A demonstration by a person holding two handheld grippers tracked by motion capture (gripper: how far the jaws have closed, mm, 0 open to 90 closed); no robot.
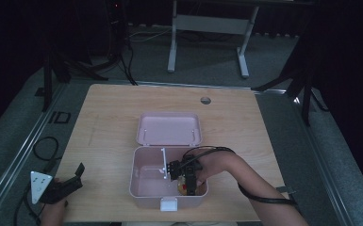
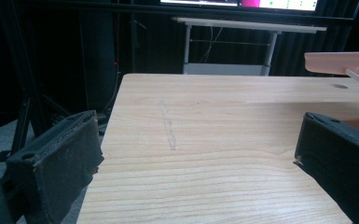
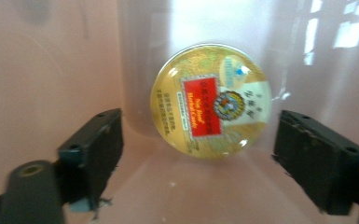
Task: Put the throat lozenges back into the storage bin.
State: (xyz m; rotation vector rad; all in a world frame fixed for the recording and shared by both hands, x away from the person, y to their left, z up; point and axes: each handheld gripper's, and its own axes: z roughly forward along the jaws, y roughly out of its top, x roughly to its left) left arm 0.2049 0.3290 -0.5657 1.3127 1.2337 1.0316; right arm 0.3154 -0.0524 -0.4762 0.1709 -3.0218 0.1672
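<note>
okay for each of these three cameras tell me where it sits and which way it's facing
High view: above the person's side, looking forward and down on the table; pink box, left gripper, right gripper, forearms.
Left gripper view: rides the left gripper, looking across the tabletop; its two jaws wide apart.
Right gripper view: rides the right gripper inside the box, facing a round tin between its parted jaws.
Shared: high and left gripper views both show the box.

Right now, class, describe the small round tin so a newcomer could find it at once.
Find the open pink box on the wooden table. In its near right compartment, between the right gripper's open jaws, lies a gold round tin with a red label.
</note>
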